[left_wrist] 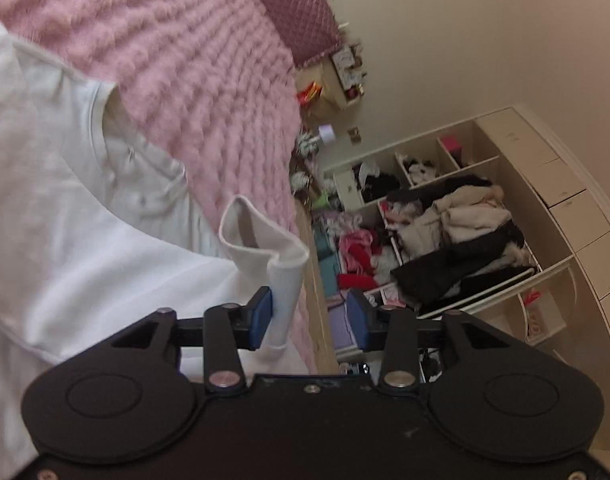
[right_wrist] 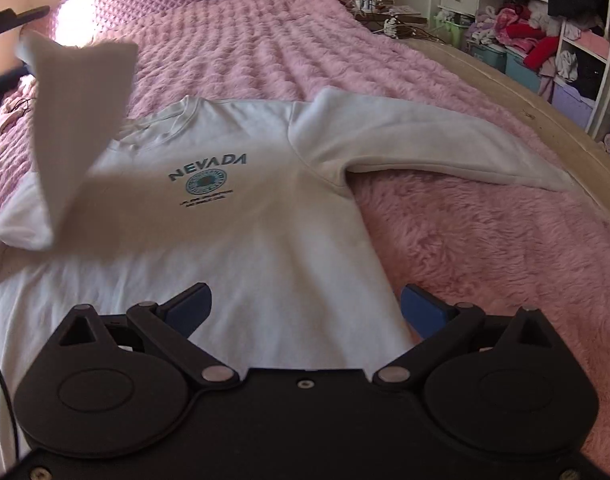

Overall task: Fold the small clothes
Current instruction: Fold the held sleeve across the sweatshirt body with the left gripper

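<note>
Left gripper point(left_wrist: 309, 314): jaws stand apart in the wrist view, with the sleeve cuff point(left_wrist: 283, 304) lying against the left pad only. The right pad is clear of cloth. Whether the cuff is pinched at all cannot be told; it looks draped or just let go rather than clamped.

Right gripper point(right_wrist: 305, 312): jaws spread wide, nothing between them, poised over the hem of the shirt point(right_wrist: 241, 216).

Shirt: white, long-sleeved, "NEVADA" print point(right_wrist: 207, 171) up, spread flat on the pink blanket point(right_wrist: 485, 240). One sleeve point(right_wrist: 425, 140) lies stretched out from the print toward the wooden bed edge point(right_wrist: 517, 92). The other sleeve point(right_wrist: 81, 120) is raised off the blanket on the far side of the print, blurred, with the left gripper's body dimly seen above it.

Step judged in hand: raised sleeve to be folded inward across the print.

Notes for doing it well:
- Cuff to be gripped fully between both pads before it is carried; a one-pad contact is likely to drop.
- Sleeve to be laid straight over the chest, crease at the shoulder seam.
- Hem to be held down by the right gripper so the body is not dragged across the fluffy blanket.
- Outstretched sleeve to be folded likewise after.
</note>
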A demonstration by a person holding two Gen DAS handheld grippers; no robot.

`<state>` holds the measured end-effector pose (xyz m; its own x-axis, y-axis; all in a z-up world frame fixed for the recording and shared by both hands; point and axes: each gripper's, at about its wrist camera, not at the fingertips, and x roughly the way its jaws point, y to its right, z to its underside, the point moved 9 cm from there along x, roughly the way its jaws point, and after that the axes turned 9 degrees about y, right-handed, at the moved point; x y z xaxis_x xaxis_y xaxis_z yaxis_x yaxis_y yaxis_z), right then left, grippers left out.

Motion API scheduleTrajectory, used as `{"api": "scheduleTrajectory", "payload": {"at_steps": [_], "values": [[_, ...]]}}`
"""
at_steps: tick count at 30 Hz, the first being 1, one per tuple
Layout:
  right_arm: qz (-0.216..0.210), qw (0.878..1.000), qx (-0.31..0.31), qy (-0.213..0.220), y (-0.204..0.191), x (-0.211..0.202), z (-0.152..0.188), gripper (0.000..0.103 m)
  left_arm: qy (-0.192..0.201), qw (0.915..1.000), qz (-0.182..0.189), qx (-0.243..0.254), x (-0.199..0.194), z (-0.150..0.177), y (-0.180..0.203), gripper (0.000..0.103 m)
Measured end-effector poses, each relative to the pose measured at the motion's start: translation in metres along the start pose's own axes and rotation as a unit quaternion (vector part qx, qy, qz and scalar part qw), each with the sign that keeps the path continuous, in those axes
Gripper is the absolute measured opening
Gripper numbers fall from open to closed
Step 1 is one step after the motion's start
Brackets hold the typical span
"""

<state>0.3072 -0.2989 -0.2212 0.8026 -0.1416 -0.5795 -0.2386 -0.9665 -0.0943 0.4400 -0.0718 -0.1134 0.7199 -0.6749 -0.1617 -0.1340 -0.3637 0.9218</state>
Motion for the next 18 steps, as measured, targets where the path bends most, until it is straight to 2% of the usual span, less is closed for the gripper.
{"api": "scheduleTrajectory", "payload": {"at_steps": [3, 6, 8, 11, 14, 18], "values": [[-0.018, 1.000, 0.025, 0.003, 0.008, 0.008, -0.003, 0.102, -0.005, 0.9994, -0.024, 0.022, -0.013, 0.007, -0.021, 0.041], [-0.056, 0.996, 0.063, -0.002, 0.005, 0.025, -0.004, 0.102, 0.026, 0.9931, -0.098, 0.059, -0.054, -0.020, -0.064, 0.042], [-0.076, 0.993, 0.093, -0.001, 0.003, 0.040, -0.006, 0.101, 0.050, 0.9834, -0.156, 0.078, -0.086, -0.043, -0.097, 0.042], [-0.089, 0.985, 0.146, -0.007, 0.002, 0.068, -0.008, 0.094, 0.067, 0.9663, -0.224, 0.107, -0.117, -0.064, -0.137, 0.042], [-0.075, 0.972, 0.222, -0.012, 0.009, 0.092, -0.009, 0.089, 0.060, 0.9630, -0.247, 0.090, -0.139, -0.066, -0.165, 0.043], [-0.061, 0.950, 0.307, -0.007, 0.012, 0.115, -0.013, 0.088, 0.054, 0.9593, -0.264, 0.086, -0.141, -0.060, -0.187, 0.043]]}}
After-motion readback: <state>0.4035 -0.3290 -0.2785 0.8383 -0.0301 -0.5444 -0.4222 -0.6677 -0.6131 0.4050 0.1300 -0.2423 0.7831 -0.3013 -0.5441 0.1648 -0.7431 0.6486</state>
